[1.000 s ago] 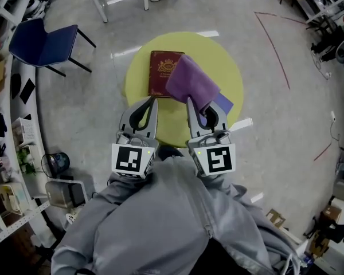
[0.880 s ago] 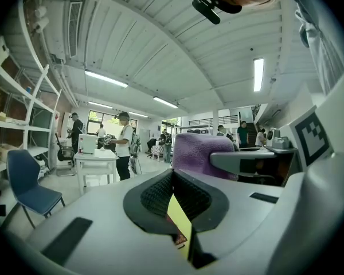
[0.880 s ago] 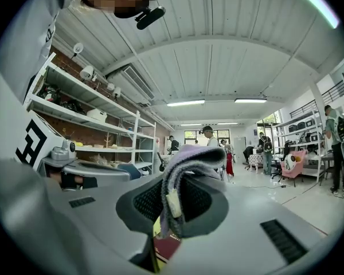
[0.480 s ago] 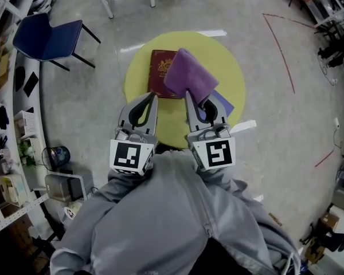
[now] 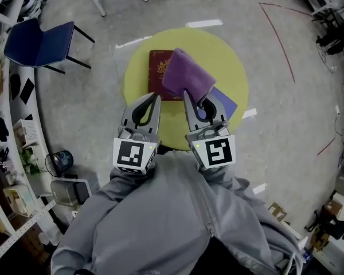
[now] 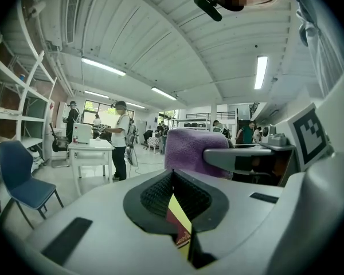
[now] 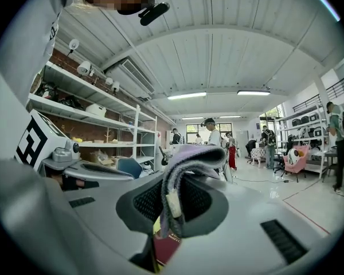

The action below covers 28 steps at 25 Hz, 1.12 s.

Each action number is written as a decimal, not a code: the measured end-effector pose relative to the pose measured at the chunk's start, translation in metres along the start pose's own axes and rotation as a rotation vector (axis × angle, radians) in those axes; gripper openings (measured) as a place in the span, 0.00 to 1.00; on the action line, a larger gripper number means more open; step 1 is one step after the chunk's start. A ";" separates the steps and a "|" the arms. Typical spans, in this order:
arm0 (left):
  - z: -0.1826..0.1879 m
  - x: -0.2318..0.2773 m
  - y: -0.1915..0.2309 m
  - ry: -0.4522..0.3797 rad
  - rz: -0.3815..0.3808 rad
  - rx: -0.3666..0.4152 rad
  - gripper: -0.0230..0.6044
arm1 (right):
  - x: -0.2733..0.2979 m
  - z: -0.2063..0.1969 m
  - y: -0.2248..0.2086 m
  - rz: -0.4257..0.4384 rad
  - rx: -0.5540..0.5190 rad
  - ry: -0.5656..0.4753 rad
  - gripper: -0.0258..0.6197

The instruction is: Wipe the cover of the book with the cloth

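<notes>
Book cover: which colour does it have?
The book is dark red with a gold emblem, partly hidden by the cloth; the head view shows it best.

Moved: cloth [image 5: 186, 79] slid further onto book [image 5: 158, 80].

The dark red book [image 5: 159, 76], closed and with a gold crest on its cover, lies flat on the round yellow surface [image 5: 226, 56]. The folded purple cloth [image 5: 186, 79] covers its right part, its near end pinched in the right claw [image 5: 199, 100].
</notes>
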<state>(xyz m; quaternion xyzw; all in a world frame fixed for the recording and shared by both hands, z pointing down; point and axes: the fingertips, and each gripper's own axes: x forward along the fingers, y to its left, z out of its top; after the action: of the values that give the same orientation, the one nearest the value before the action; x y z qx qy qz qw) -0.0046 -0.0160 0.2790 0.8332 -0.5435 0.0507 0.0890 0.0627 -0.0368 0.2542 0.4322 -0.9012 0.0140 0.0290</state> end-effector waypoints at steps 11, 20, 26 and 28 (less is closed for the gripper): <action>-0.042 0.026 0.062 0.078 -0.018 -0.037 0.06 | 0.082 -0.044 0.011 0.075 0.030 0.103 0.14; -0.092 0.046 0.096 0.174 -0.045 -0.052 0.06 | 0.142 -0.096 0.003 0.118 0.090 0.242 0.14; -0.119 0.065 0.109 0.222 -0.068 -0.068 0.06 | 0.177 -0.128 -0.007 0.152 0.106 0.311 0.14; -0.129 0.071 0.113 0.245 -0.079 -0.067 0.06 | 0.188 -0.138 -0.010 0.169 0.114 0.333 0.14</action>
<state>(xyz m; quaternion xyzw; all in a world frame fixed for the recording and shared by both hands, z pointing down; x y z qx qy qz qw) -0.0775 -0.0979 0.4289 0.8380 -0.4968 0.1304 0.1843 -0.0415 -0.1824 0.4041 0.3475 -0.9149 0.1386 0.1517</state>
